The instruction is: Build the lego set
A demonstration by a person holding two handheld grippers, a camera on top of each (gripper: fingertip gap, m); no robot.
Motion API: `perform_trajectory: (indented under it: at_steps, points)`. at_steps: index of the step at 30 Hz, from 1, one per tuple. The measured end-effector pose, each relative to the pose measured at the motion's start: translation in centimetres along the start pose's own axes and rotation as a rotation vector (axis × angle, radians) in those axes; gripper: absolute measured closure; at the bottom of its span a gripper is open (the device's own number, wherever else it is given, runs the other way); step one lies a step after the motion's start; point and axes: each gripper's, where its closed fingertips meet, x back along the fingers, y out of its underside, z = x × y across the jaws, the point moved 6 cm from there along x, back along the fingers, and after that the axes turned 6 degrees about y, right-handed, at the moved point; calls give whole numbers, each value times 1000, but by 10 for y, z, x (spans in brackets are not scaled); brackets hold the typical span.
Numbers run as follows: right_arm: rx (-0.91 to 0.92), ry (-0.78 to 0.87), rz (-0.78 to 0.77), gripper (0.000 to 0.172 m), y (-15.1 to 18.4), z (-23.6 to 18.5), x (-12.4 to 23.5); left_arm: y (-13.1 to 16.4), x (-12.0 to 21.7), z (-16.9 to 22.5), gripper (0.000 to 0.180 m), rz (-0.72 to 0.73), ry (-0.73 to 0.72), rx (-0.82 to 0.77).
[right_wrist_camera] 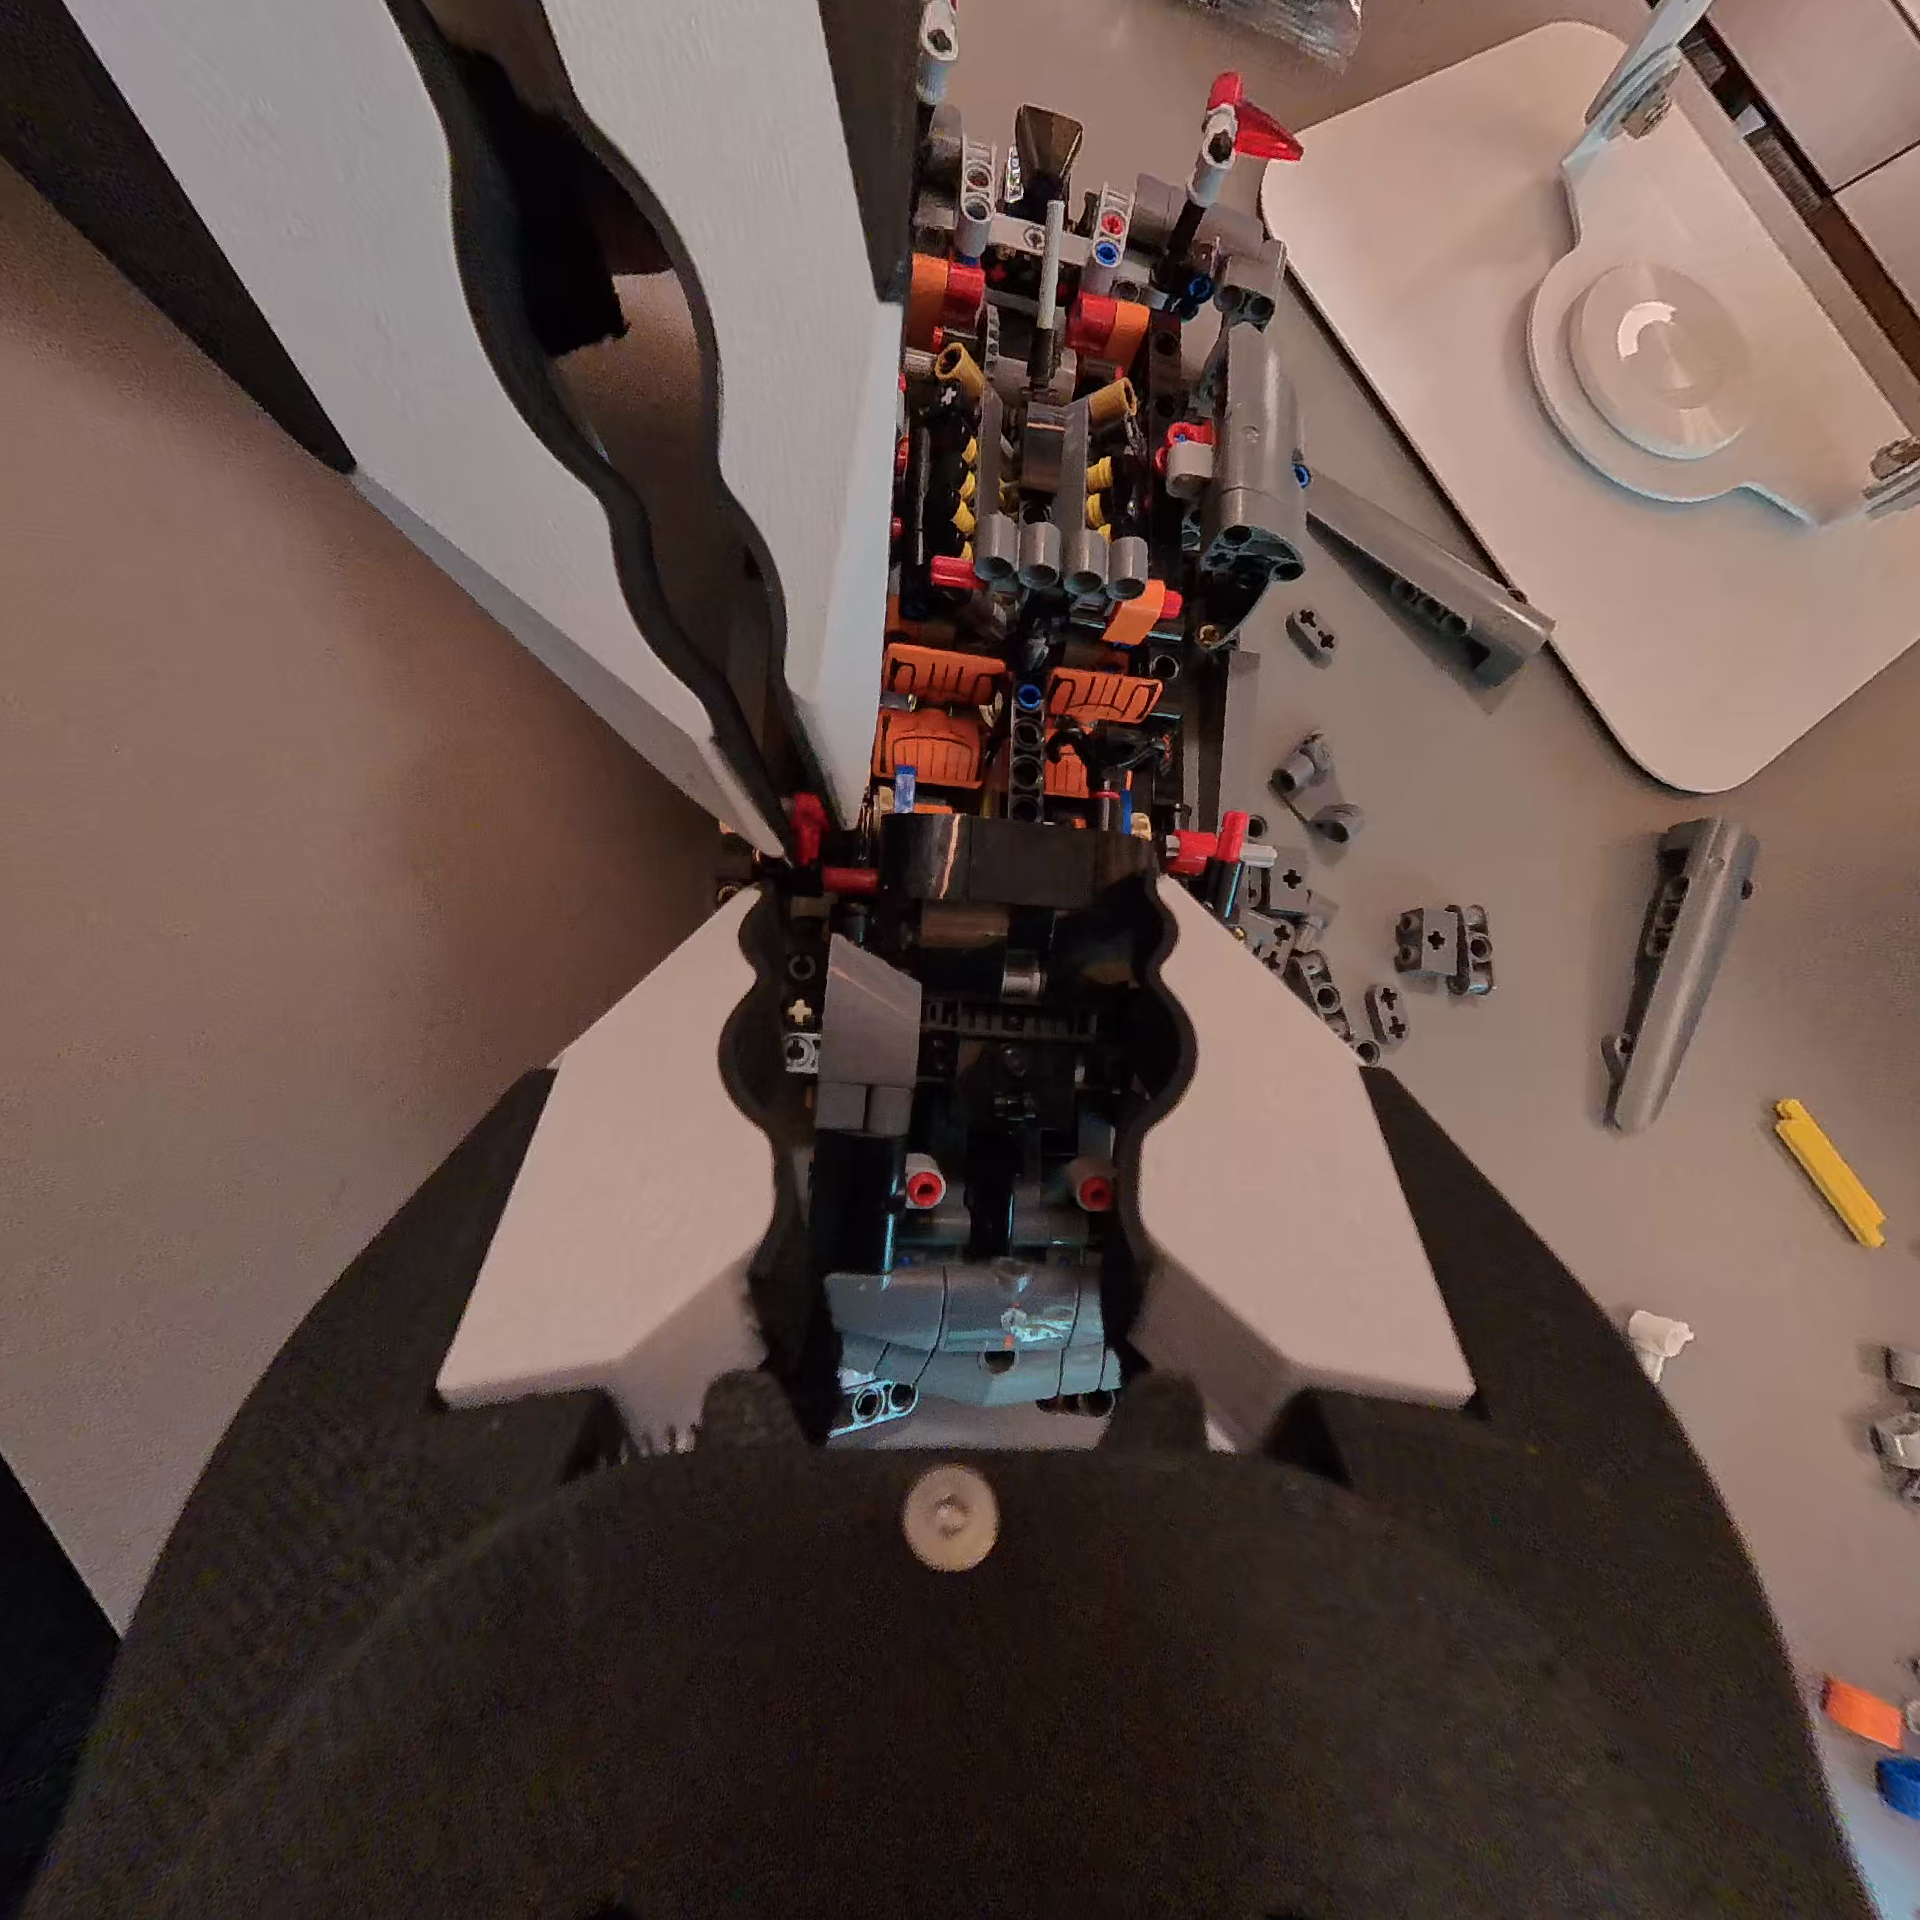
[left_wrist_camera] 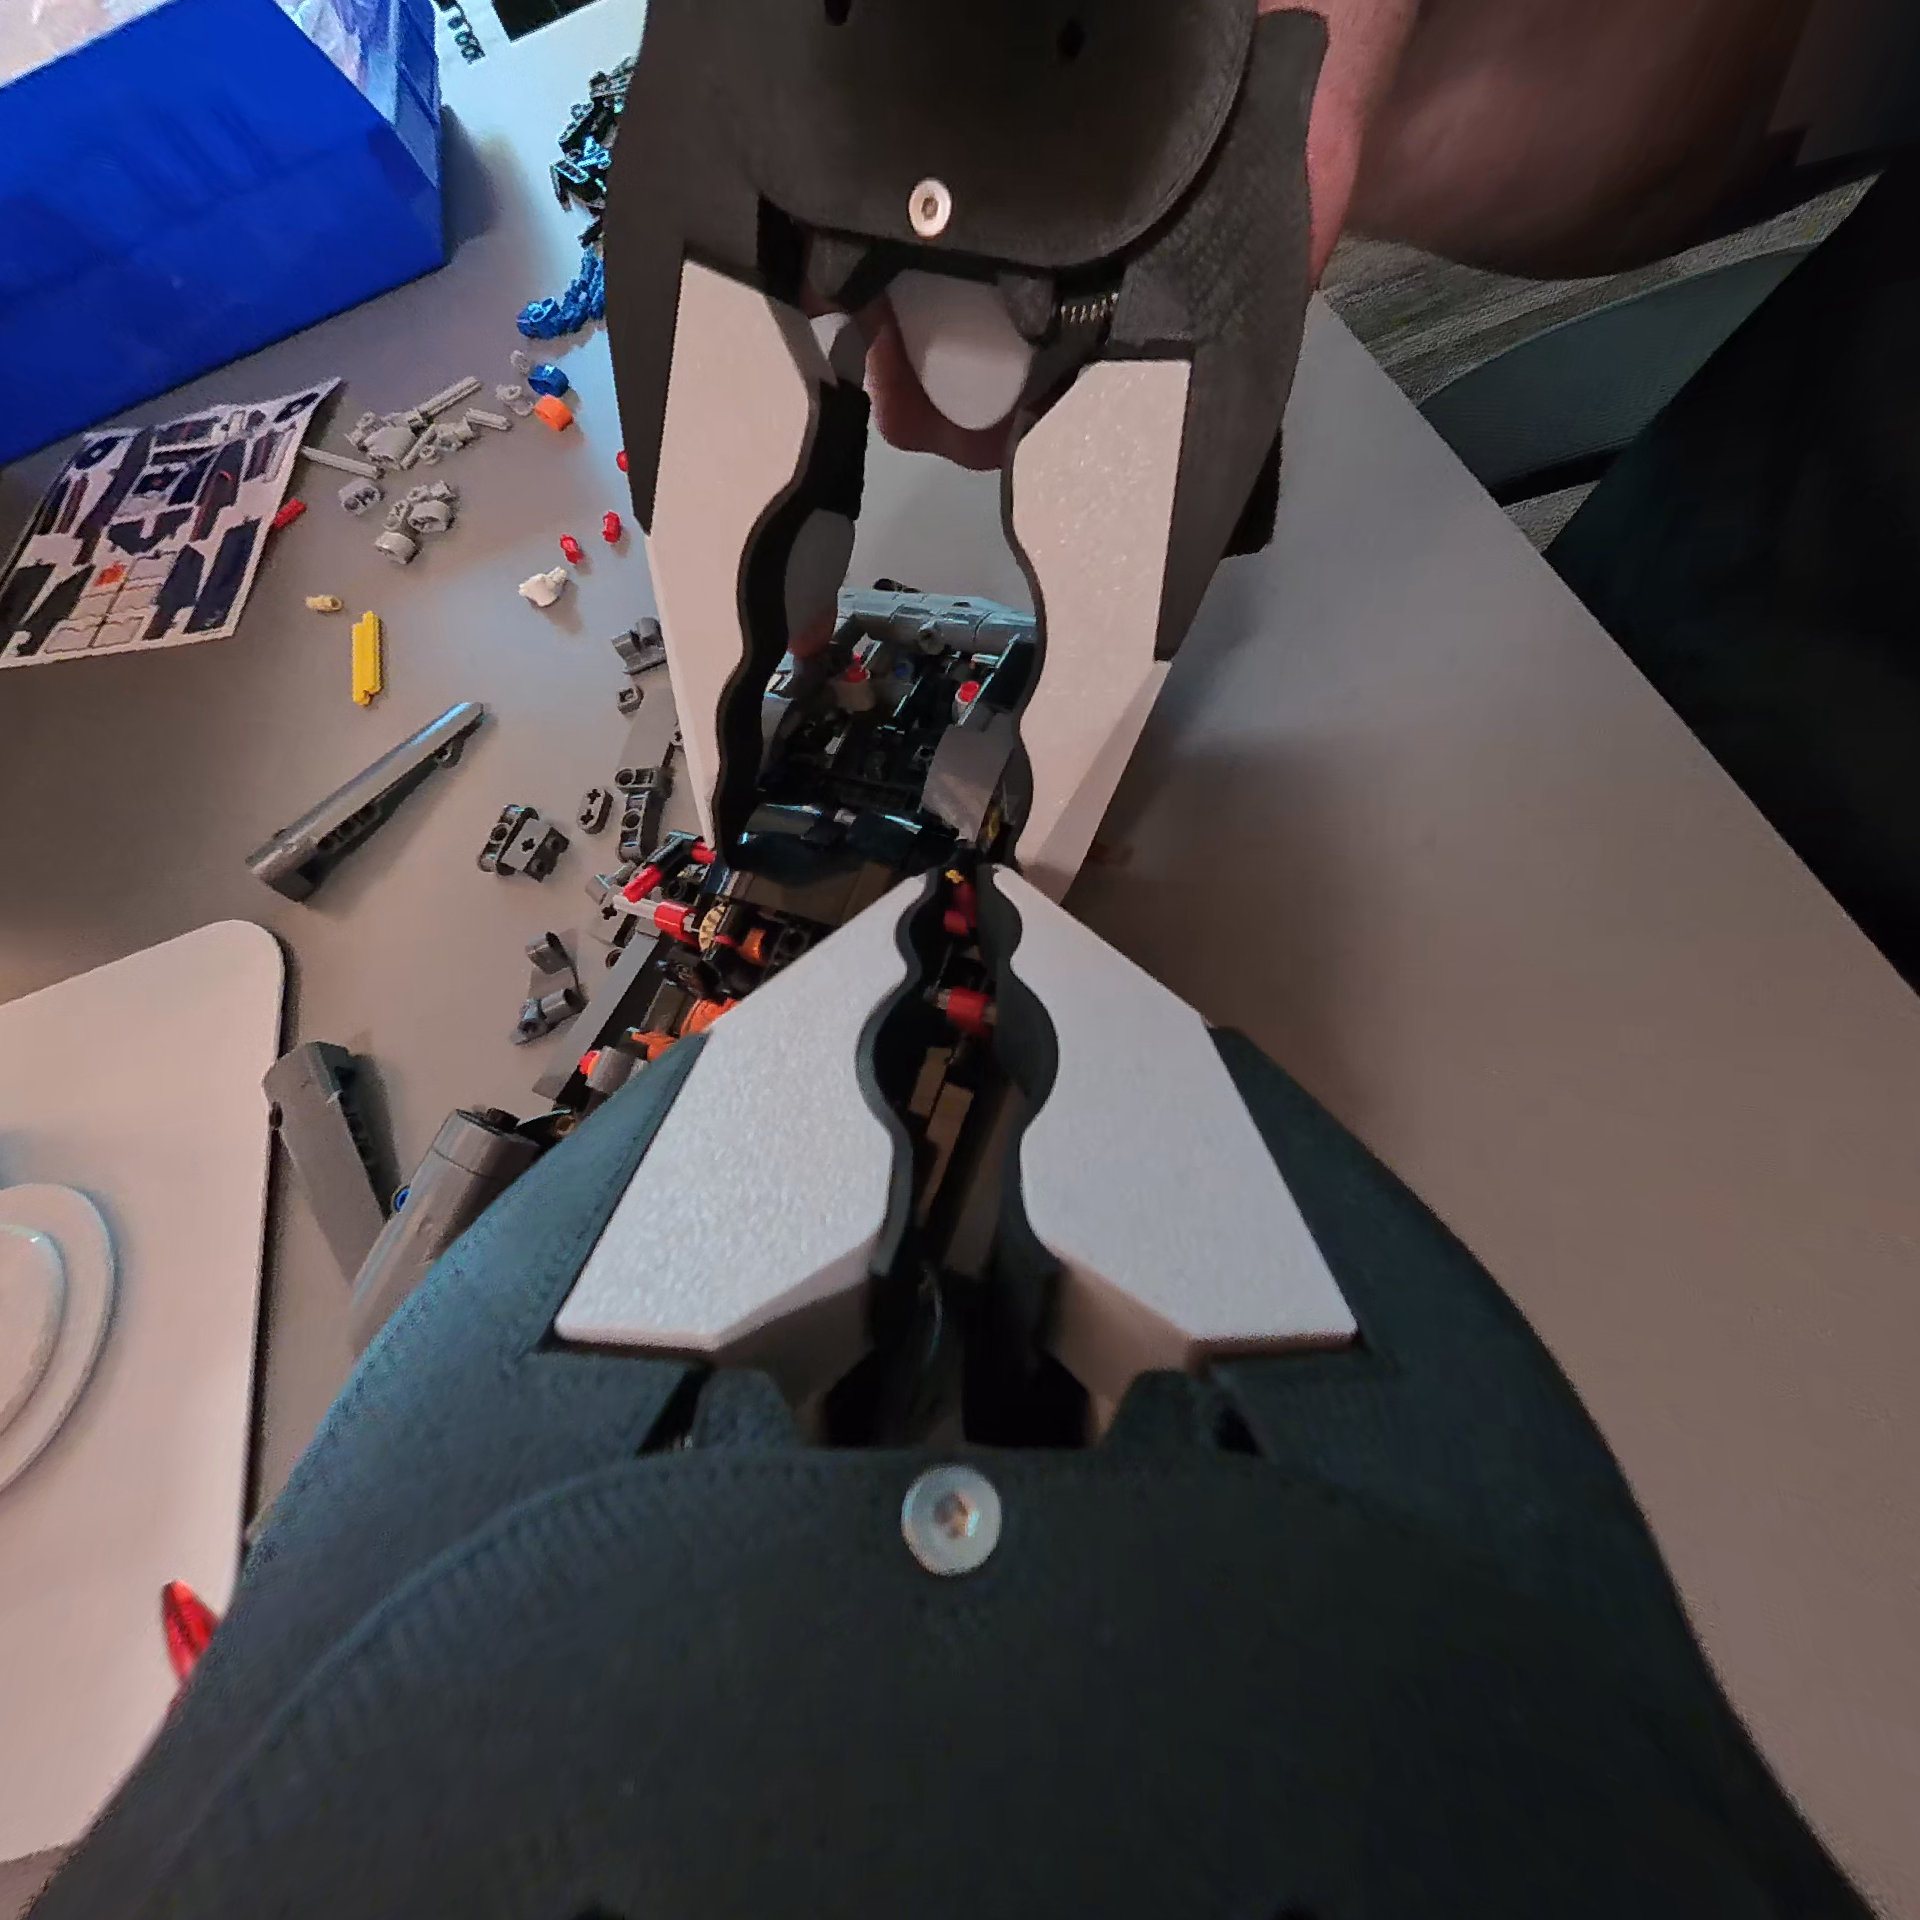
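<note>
Right gripper (right_wrist_camera: 961, 894) squeezes the toy car's (right_wrist_camera: 1039, 582) front between wide fingers; left gripper (left_wrist_camera: 961, 883) pinches a red peg (right_wrist_camera: 805, 826) beside them; both should hold steady.

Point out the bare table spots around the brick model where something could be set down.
Bare table runs between the brick model and the table edge. The opposite side is crowded with loose grey pieces, the yellow bar and the pale mat.

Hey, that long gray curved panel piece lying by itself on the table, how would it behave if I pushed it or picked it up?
The long gray panel looks like hard moulded plastic, so probably stiff and light. It lies flat on the smooth table, so a push would likely slide or spin it, not roll it. Its tapered, curved shell may slip in a pinch.
</note>
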Motion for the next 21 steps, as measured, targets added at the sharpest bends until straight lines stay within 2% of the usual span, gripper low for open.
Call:
perform_trajectory:
  at_steps: [21]
  points:
    - [14,-2,-9,108,-1,0,0,6,4,6,179,-208,-114,-262]
